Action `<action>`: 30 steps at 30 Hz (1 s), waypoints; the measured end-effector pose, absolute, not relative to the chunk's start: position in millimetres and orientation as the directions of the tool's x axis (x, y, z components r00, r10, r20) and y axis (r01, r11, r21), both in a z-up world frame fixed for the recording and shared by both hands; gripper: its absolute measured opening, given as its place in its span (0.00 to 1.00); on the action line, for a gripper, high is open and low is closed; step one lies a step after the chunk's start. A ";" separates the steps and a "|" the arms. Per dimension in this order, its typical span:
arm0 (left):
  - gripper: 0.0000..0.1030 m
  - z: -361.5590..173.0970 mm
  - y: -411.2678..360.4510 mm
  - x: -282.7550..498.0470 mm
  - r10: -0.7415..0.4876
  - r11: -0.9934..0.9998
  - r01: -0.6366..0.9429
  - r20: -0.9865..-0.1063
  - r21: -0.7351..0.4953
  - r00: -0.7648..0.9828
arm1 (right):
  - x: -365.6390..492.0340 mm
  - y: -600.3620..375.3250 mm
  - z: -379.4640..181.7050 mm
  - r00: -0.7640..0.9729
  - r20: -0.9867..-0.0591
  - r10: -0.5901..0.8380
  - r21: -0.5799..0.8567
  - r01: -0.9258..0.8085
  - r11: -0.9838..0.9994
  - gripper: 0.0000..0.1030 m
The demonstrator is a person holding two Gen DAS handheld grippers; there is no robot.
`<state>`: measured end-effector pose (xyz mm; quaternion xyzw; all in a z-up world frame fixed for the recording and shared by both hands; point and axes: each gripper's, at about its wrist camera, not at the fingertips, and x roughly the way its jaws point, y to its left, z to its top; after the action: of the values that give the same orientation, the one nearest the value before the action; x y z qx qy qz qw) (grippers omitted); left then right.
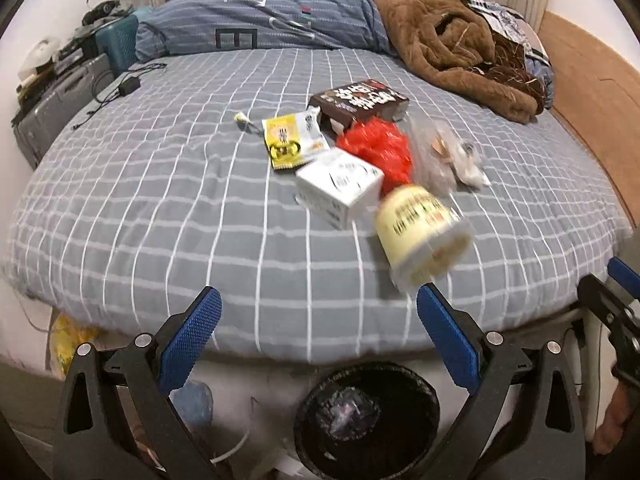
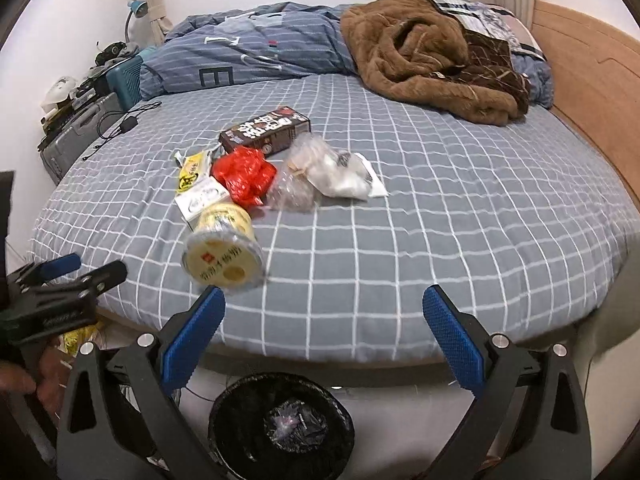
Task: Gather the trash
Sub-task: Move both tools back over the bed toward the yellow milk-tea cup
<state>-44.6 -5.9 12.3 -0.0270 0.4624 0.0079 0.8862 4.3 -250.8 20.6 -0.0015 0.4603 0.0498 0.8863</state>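
Observation:
A pile of trash lies on the grey checked bed [image 1: 160, 200]: a brown carton [image 1: 358, 102], a yellow packet [image 1: 290, 140], a red crumpled wrapper [image 1: 378, 152], a white box [image 1: 340, 184] and a clear plastic bag [image 1: 440, 156]. A pale yellow cup [image 1: 422, 234] [image 2: 222, 248] shows blurred and tilted near the bed's front edge; whether it rests on the bed I cannot tell. Below the edge stands a black-lined bin [image 1: 360, 368] [image 2: 280, 380] with crumpled trash inside. My left gripper [image 1: 318, 292] and right gripper [image 2: 324, 292] are both open and empty above the bin.
A brown blanket [image 2: 424, 56] and a blue duvet [image 2: 256, 48] are heaped at the far side. A wooden headboard [image 2: 592, 92] runs along the right. A grey suitcase [image 1: 60, 100] with clutter and a charger with cable [image 1: 128, 86] sit at the left.

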 end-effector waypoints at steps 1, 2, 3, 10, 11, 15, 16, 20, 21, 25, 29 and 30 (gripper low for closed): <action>0.94 11.6 -3.9 -37.2 -0.010 0.999 -0.036 -0.820 -0.037 0.572 | 11.3 -246.0 20.3 0.570 -0.816 0.093 0.045 -0.098 0.994 0.93; 0.94 10.4 -1.4 -27.8 -0.006 0.999 -0.033 -0.820 -0.030 0.572 | 14.7 -243.4 19.8 0.569 -0.816 0.097 0.046 -0.102 0.994 0.93; 0.94 9.5 0.8 -21.5 -0.003 0.999 -0.031 -0.821 -0.026 0.571 | 20.7 -238.3 18.2 0.566 -0.818 0.104 0.050 -0.111 0.993 0.92; 0.94 -11.8 9.3 28.4 -0.019 1.000 0.025 -0.834 -0.006 0.552 | 44.6 -207.4 -1.4 0.535 -0.833 0.141 0.062 -0.164 0.985 0.92; 0.94 -16.1 8.8 34.2 -0.024 0.999 0.039 -0.837 -0.003 0.547 | 46.7 -203.1 -4.5 0.529 -0.836 0.146 0.064 -0.171 0.983 0.92; 0.94 -28.8 9.8 52.6 -0.044 0.997 0.082 -0.849 -0.001 0.526 | 54.1 -187.9 -20.0 0.504 -0.850 0.151 0.060 -0.193 0.979 0.92; 0.93 -31.5 9.2 56.3 -0.046 0.996 0.093 -0.851 0.004 0.522 | 55.9 -184.3 -24.9 0.496 -0.855 0.154 0.062 -0.196 0.979 0.92; 0.93 -39.4 6.6 67.4 -0.058 0.990 0.141 -0.853 0.019 0.518 | 63.4 -174.6 -40.5 0.475 -0.865 0.160 0.072 -0.198 0.978 0.92; 0.93 -40.8 6.9 69.7 -0.060 0.989 0.147 -0.854 0.020 0.517 | 64.9 -172.1 -44.1 0.473 -0.867 0.156 0.068 -0.197 0.978 0.92; 0.93 -47.6 4.6 78.9 -0.083 0.982 0.190 -0.856 0.018 0.510 | 71.1 -167.7 -56.3 0.453 -0.877 0.159 0.076 -0.195 0.978 0.92; 0.93 -51.0 6.6 87.0 -0.116 0.977 0.215 -0.858 -0.006 0.501 | 74.0 -160.9 -65.1 0.437 -0.884 0.164 0.079 -0.207 0.975 0.92; 0.94 -51.7 6.8 88.5 -0.123 0.975 0.222 -0.859 -0.011 0.498 | 74.6 -159.3 -66.4 0.435 -0.885 0.164 0.078 -0.209 0.975 0.92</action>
<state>88.5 6.8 -51.7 0.0506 0.4910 -0.1000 0.8639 74.6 -159.3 -66.4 -0.0216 0.5201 0.1103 0.8467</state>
